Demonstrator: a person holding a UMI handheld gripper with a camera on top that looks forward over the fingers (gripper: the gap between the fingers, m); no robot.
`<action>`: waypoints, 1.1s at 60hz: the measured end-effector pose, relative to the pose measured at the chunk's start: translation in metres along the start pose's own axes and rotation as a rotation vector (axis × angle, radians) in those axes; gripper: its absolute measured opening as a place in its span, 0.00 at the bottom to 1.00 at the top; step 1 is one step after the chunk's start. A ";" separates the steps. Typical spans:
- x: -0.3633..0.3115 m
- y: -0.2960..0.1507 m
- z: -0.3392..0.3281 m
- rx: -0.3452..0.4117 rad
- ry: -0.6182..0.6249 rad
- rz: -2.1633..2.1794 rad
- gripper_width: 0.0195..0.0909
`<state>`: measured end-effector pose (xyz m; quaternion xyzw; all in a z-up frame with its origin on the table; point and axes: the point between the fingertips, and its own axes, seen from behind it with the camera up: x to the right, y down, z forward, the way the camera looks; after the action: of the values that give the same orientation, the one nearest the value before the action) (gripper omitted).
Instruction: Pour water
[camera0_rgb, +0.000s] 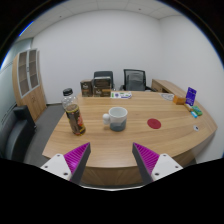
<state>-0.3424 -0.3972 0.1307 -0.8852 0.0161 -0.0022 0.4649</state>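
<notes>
Across the middle of the frame a wooden table (120, 135) is spreading out, and we are hovering our gripper (112, 160) at its near edge with the fingers spread wide and nothing between them. Left of centre the bottle (73, 112) is standing upright with its cap on — we are judging it the water source, though its contents are looking dark and grainy, so we cannot tell what is inside. Just to its right the white mug (117, 119) is sitting close by, likely so a pour can reach it with a short tilt; its inside is hidden from us. Further right a red coaster (155, 122) is lying flat on the table. We are reckoning the pour is not yet begun — the bottle is standing ahead of our fingers, untouched.
</notes>
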 end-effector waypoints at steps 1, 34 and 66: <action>-0.012 -0.003 0.005 0.009 -0.007 0.003 0.94; -0.179 -0.086 0.202 0.224 -0.042 0.027 0.48; -0.179 -0.168 0.164 0.283 -0.341 0.601 0.27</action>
<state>-0.5134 -0.1618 0.1782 -0.7558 0.1973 0.2795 0.5583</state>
